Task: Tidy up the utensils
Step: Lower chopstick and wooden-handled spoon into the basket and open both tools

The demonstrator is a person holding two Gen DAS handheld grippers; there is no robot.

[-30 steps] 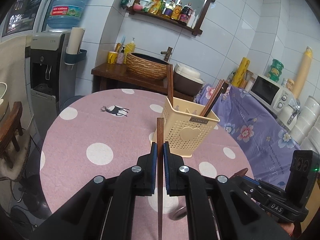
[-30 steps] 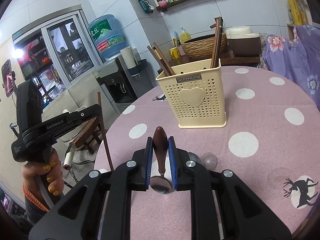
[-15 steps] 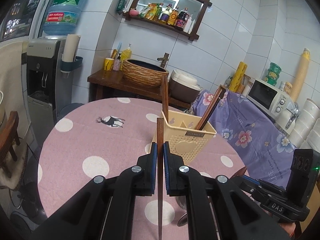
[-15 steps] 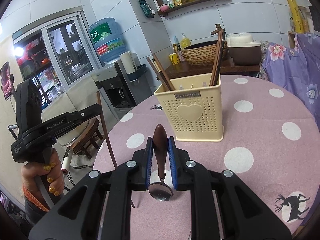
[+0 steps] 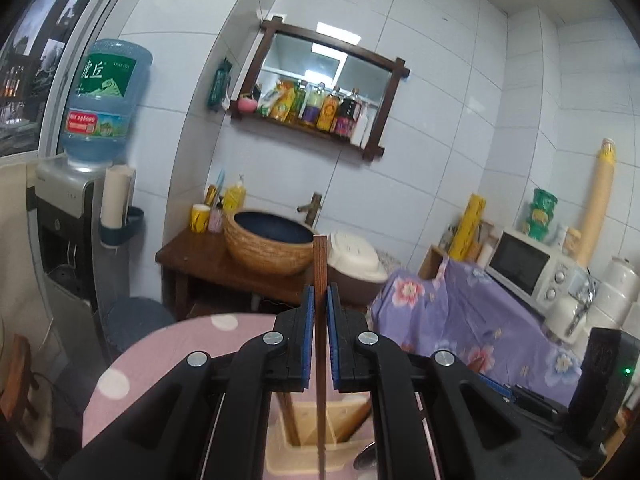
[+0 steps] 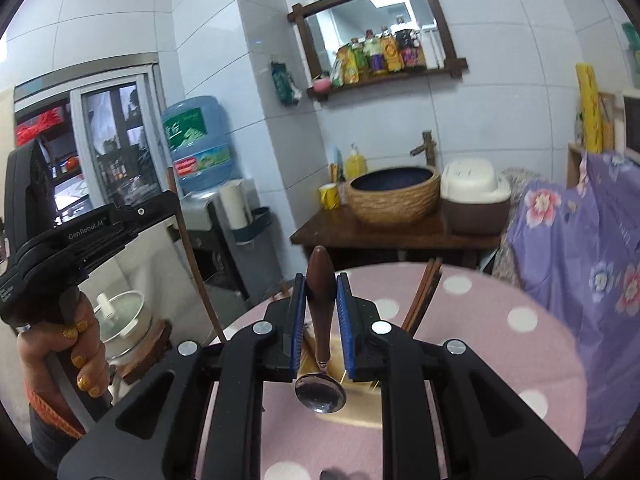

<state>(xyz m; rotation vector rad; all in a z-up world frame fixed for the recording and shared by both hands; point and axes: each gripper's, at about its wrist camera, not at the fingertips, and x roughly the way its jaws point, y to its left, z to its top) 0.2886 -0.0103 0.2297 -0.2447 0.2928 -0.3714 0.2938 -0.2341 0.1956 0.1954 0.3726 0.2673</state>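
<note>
The left gripper (image 5: 320,300) clamped an upright chopstick (image 5: 319,264) between its jaws, while the right gripper (image 6: 320,292) pinched a spoon (image 6: 320,304) by its handle.

We see even, cool indoor light in both views, no hard shadows. Ceiling panels reflect as bright patches in the mirror (image 5: 320,64), and the white wall tiles (image 5: 440,92) carry soft glare. Fisheye bends tile lines hard toward the edges; corners vignette to black. Motion blur smears the background slightly, worst on the floral cloth (image 6: 580,248) and the water bottle (image 6: 198,144). Close black hardware stays sharp. The window (image 6: 116,136) area looks dim and noisy.
</note>
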